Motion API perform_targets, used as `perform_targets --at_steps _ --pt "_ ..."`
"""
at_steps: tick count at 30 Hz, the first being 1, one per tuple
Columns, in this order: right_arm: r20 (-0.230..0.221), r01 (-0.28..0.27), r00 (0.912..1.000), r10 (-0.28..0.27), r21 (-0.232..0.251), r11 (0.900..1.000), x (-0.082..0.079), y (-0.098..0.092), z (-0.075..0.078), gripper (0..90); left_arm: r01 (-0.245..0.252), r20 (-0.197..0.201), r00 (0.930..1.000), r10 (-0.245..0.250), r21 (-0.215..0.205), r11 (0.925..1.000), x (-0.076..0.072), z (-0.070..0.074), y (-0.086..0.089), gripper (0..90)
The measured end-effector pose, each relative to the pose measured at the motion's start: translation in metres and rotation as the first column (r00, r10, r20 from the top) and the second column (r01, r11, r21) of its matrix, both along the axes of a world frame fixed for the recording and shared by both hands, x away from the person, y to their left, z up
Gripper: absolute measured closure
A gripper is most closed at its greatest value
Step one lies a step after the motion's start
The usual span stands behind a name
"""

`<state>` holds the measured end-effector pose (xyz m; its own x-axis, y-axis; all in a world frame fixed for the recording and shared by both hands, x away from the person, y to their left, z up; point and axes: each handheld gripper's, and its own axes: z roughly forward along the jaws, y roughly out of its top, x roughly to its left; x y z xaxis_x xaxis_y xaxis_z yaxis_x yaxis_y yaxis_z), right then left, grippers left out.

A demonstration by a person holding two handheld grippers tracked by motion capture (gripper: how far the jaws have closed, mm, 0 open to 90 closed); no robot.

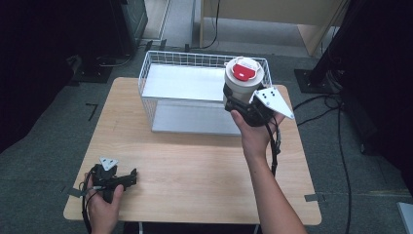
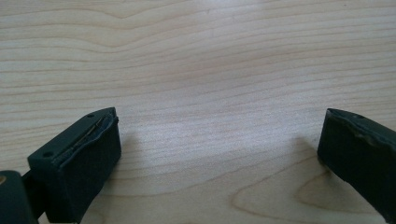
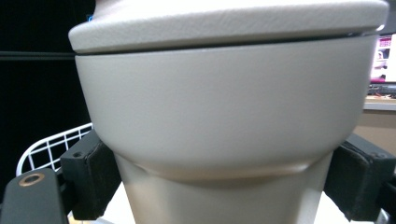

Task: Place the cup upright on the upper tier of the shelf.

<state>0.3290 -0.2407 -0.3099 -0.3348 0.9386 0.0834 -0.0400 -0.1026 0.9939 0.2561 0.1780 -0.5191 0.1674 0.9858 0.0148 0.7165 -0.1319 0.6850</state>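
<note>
High view: cup (image 1: 242,83), beige with a red-and-white lid, sits clamped in the right gripper (image 1: 243,100), jaws pressing its narrower lower body just under the wide upper band. It's held upright above the near right corner of the white wire basket (image 1: 160,80); whether it touches the rim, can't tell. Left gripper (image 1: 127,178) is well apart from it, lying on the wooden table (image 1: 195,165) at the near left edge, jaws spread with bare wood between them.
</note>
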Motion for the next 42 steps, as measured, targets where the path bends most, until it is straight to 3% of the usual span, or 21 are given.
perform_targets --at_steps 6,24,42 --pt "-0.012 -0.012 0.9999 0.012 0.035 0.999 0.019 0.01 0.004 11.4 0.0 0.0 1.0 0.0 0.0 1.0 0.0 0.0 0.0 0.0" --pt "-0.072 0.001 0.9974 0.001 0.015 1.0 0.079 0.039 0.001 11.3 0.0 0.0 1.0 0.0 0.0 1.0 0.0 0.0 0.0 0.0" --pt "-0.102 0.022 0.9945 -0.02 0.021 1.0 0.094 0.035 -0.011 11.1 0.0 -0.002 1.0 0.0 -0.001 1.0 0.0 0.0 0.0 0.0"
